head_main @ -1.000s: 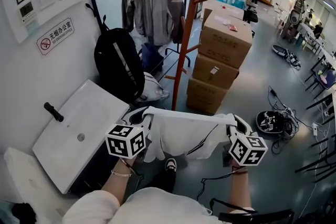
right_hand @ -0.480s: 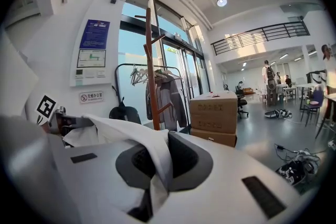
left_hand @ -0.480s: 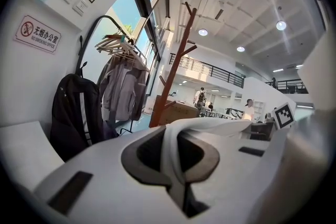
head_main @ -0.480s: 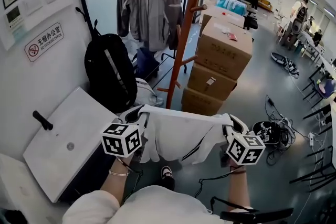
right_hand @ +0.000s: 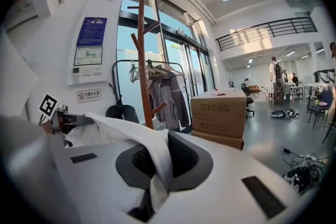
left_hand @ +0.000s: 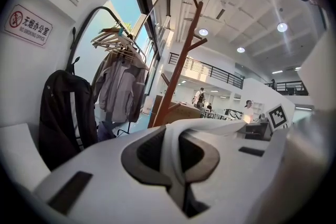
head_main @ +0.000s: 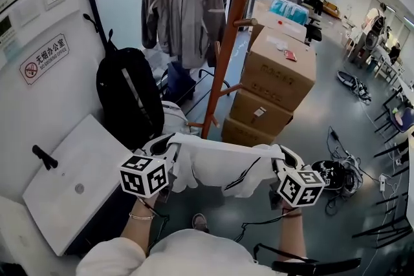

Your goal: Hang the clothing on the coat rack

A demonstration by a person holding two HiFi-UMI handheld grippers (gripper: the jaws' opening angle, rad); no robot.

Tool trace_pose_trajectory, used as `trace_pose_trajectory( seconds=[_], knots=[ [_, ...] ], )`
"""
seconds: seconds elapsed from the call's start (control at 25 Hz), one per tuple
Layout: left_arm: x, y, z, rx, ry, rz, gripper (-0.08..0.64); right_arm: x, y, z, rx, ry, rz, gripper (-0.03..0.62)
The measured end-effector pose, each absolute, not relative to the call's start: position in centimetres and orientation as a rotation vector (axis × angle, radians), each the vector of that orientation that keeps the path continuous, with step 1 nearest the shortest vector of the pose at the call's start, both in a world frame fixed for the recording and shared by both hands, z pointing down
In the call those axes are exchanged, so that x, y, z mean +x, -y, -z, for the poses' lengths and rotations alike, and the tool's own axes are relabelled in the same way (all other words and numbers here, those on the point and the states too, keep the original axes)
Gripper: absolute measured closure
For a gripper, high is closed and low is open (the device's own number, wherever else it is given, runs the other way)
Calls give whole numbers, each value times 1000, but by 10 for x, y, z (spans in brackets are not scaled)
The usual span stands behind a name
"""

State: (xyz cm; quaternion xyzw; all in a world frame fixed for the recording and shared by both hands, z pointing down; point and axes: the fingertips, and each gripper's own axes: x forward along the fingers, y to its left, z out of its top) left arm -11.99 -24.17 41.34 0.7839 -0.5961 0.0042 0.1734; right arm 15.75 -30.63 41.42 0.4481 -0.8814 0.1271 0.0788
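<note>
Head view, lower middle: what is stretched there?
– White garment (head_main: 220, 165), held level between both grippers, sagging a little at its middle.
– Left gripper (head_main: 169, 148)?
– Jaws pinched on the garment's left edge; the left gripper view shows a white fold clamped between them.
– Right gripper (head_main: 279, 157)?
– Likewise: jaws closed on the right edge, cloth running through them.
– And the rack (head_main: 228, 55)?
– Brown pole, upper middle of the frame, above the garment and apart from it, boxes (head_main: 278, 74) to its right.
</note>
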Motion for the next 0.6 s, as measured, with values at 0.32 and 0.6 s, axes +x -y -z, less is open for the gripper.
trace_pose_trajectory(
  seconds=[0.32, 0.6],
  knots=[
    [-137, 275, -416, 2205, 1706, 10, 541, 136, 353, -413, 1176, 2645, -350, 565],
    [-151, 284, -435, 2152, 1737, 31, 541, 116, 373, -427, 1027, 2669, -366, 565]
  ],
)
